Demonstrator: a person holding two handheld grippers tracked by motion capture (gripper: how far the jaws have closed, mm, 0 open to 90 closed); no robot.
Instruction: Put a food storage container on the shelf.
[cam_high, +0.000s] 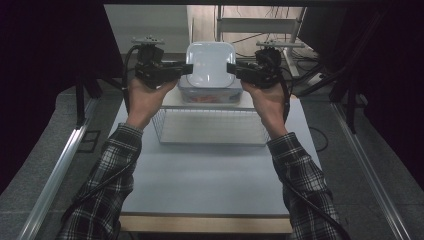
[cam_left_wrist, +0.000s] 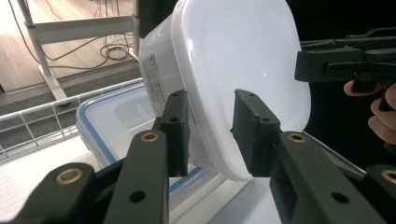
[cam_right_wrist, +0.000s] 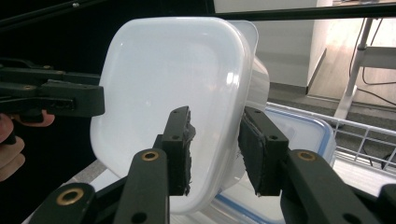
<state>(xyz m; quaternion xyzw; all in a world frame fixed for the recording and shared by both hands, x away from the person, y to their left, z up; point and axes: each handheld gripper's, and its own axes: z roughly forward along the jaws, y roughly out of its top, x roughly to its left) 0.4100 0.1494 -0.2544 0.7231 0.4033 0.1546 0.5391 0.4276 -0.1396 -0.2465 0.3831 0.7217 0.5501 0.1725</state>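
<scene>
Plaid flannel sleeves, black left gripper (cam_high: 186, 68), right gripper (cam_high: 231, 69), brass rivets, trailing cables

Both forearms, in plaid sleeves, are reaching forward side by side over the table, each hand wrapped under its tool. The left gripper (cam_high: 186, 69) and the right gripper (cam_high: 231, 68) are pointing inward at each other, held at matching height. Each one's jaws are standing part-way apart, the pads clear of what lies between them.
</scene>
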